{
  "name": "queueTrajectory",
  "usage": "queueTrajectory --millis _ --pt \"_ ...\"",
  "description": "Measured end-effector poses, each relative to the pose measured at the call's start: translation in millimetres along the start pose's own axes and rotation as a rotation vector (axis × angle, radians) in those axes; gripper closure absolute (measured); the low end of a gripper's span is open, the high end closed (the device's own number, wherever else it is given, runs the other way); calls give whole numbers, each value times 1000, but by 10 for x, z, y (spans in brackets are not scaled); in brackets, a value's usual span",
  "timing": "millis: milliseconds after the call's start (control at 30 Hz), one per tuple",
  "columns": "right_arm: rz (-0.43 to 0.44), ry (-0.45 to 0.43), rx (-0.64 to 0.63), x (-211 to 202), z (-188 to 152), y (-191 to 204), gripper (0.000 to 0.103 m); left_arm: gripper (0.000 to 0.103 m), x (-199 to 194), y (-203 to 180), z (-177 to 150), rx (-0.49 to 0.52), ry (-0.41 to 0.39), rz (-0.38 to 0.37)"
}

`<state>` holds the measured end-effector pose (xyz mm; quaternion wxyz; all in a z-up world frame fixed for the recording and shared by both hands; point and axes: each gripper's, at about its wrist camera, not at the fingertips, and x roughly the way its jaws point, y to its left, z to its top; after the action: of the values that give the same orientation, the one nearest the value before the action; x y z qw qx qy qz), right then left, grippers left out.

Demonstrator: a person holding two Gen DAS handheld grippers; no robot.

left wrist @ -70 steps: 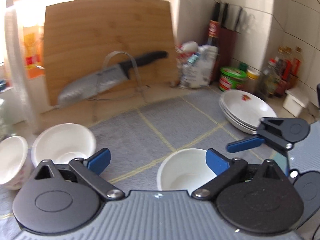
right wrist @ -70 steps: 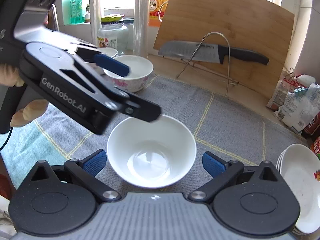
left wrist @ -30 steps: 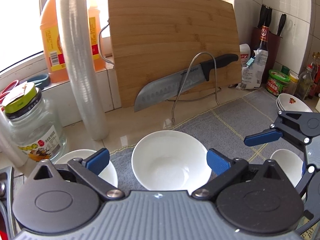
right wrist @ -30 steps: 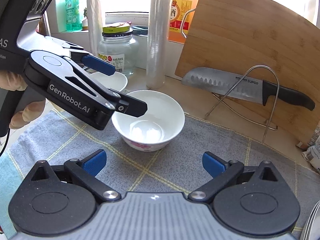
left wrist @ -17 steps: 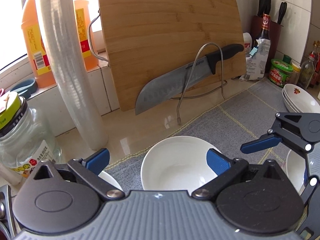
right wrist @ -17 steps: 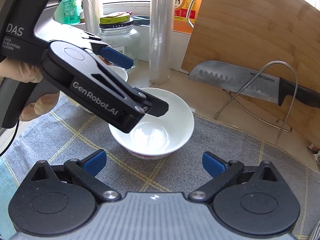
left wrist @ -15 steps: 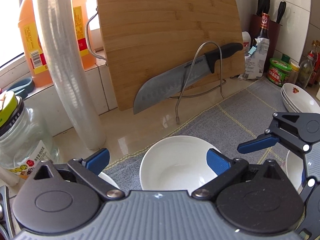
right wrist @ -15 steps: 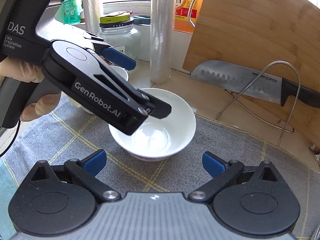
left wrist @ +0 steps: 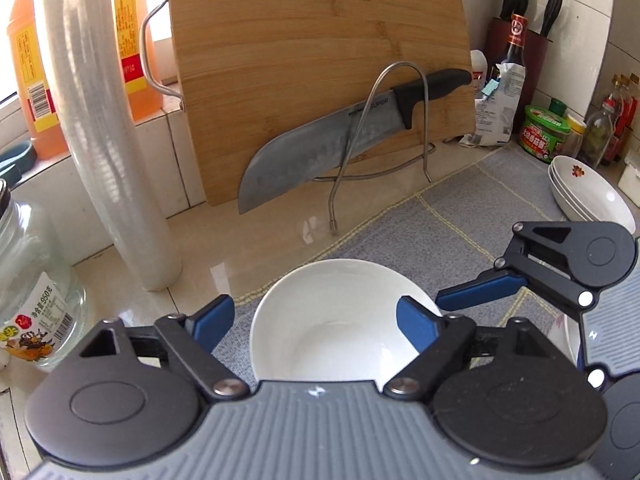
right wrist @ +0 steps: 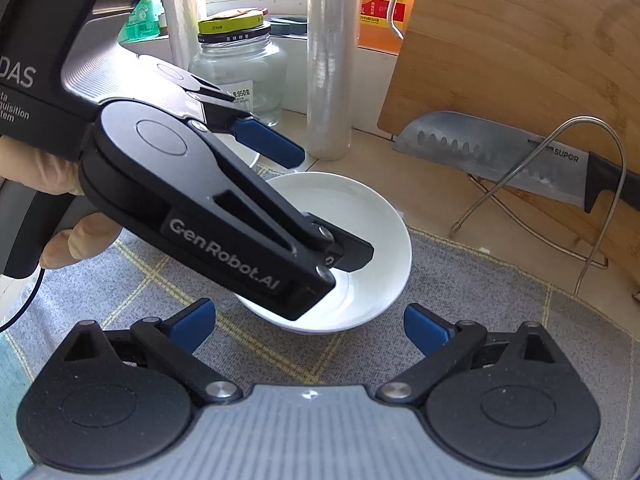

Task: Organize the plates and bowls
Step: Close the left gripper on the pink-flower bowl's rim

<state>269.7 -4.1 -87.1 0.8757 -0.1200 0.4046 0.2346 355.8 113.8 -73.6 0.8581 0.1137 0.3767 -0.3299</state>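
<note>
Our left tool (left wrist: 310, 322) is closing around the white bowl (left wrist: 340, 320), its pads not yet pressing; our right tool (right wrist: 308, 326) hangs wide, closing slightly on nothing. The bowl sits on the grey mat (left wrist: 460, 224), before the cutting board (left wrist: 316, 60) on the worktop (left wrist: 224, 240).

Both wrist views are aimed steeply down, close over the table (left wrist: 280, 248); the white bowl (left wrist: 332, 320) and knife (right wrist: 500, 160) are shared.

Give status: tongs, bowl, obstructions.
Left tongs closing astride white bowl's rim, no grip confirmed. Right tongs open, empty, starting to close. Knife on rack behind, clear of the bowl.
</note>
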Motion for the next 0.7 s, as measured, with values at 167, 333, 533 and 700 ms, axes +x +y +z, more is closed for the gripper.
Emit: queueTrajectory --millis 167,333,533,700 --pt "4 1 1 18 16 1 9 28 14 16 6 -5 1 -16" --pt "-8 -6 1 20 10 -7 13 34 28 7 9 3 11 -30" --pt "-10 -4 17 32 5 -51 19 34 55 14 14 7 17 -37" --pt "-14 -4 14 35 10 -39 20 34 54 21 17 4 18 -41"
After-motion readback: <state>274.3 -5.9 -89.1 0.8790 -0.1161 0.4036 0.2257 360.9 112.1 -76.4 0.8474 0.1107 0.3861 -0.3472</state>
